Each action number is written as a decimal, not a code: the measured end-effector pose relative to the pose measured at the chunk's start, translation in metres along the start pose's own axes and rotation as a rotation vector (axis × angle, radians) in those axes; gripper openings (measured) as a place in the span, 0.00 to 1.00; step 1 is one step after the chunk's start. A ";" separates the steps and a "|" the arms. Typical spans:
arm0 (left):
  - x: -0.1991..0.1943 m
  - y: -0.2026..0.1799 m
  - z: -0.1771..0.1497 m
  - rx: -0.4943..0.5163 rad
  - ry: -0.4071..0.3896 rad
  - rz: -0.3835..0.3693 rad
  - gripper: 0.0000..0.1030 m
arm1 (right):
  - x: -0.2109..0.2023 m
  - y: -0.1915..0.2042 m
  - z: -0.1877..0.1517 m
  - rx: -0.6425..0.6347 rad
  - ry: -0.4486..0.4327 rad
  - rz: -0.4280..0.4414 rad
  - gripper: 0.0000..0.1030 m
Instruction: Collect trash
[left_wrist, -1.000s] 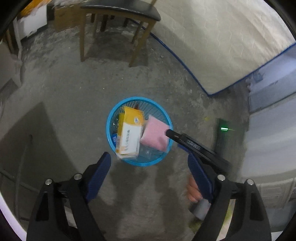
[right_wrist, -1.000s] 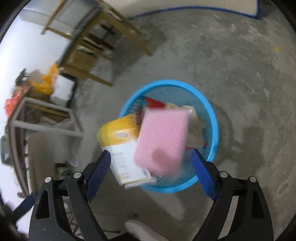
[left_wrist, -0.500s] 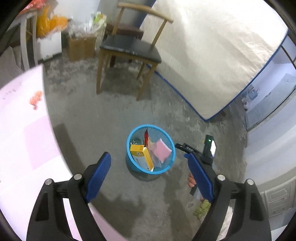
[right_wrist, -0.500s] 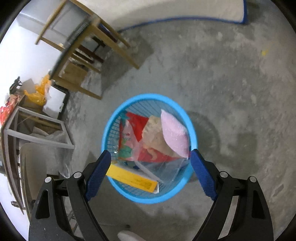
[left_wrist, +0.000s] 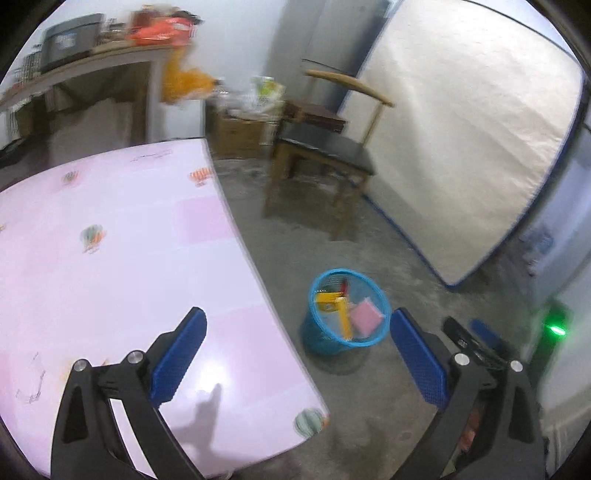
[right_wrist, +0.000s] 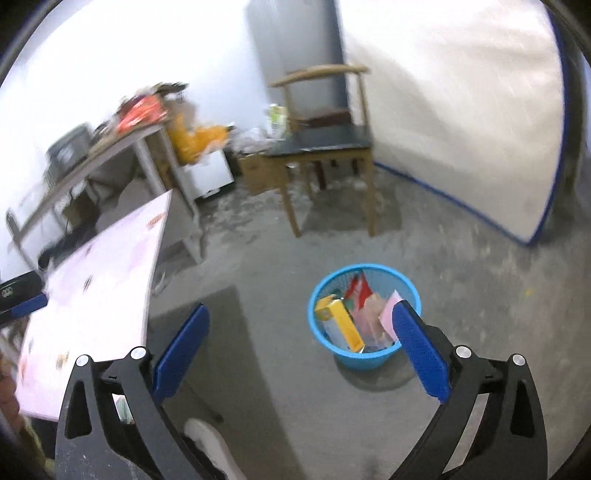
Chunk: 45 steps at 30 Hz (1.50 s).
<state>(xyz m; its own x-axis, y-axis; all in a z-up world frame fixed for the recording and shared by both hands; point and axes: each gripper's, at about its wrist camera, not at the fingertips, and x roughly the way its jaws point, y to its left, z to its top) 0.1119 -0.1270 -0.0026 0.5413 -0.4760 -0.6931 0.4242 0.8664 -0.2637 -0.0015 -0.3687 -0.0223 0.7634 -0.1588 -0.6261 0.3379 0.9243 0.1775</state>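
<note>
A round blue mesh bin (left_wrist: 347, 314) stands upright on the concrete floor, just beside the table's corner. It holds trash: a yellow box (left_wrist: 334, 304) leaning on end against the near wall, a pink sponge (left_wrist: 365, 318) tilted at the right side, a red wrapper (right_wrist: 357, 288) poking up at the back, and crumpled clear plastic (right_wrist: 371, 317) between them.

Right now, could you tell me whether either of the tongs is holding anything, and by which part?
Nothing is held. The left tongs and the right tongs are both open and empty; the trash lies in the blue basket.
</note>
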 end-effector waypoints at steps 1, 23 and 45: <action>-0.006 0.001 -0.009 -0.003 -0.017 0.022 0.95 | -0.011 0.015 -0.004 -0.030 -0.009 0.003 0.92; -0.045 0.034 -0.088 -0.050 0.045 0.376 0.95 | -0.054 0.094 -0.057 -0.264 0.058 -0.186 0.92; -0.054 0.033 -0.084 -0.027 0.011 0.444 0.95 | -0.066 0.079 -0.060 -0.187 0.057 -0.254 0.92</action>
<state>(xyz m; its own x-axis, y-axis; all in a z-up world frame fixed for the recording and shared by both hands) 0.0359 -0.0602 -0.0303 0.6587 -0.0554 -0.7504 0.1334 0.9901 0.0440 -0.0584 -0.2641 -0.0122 0.6335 -0.3780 -0.6752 0.4030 0.9060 -0.1291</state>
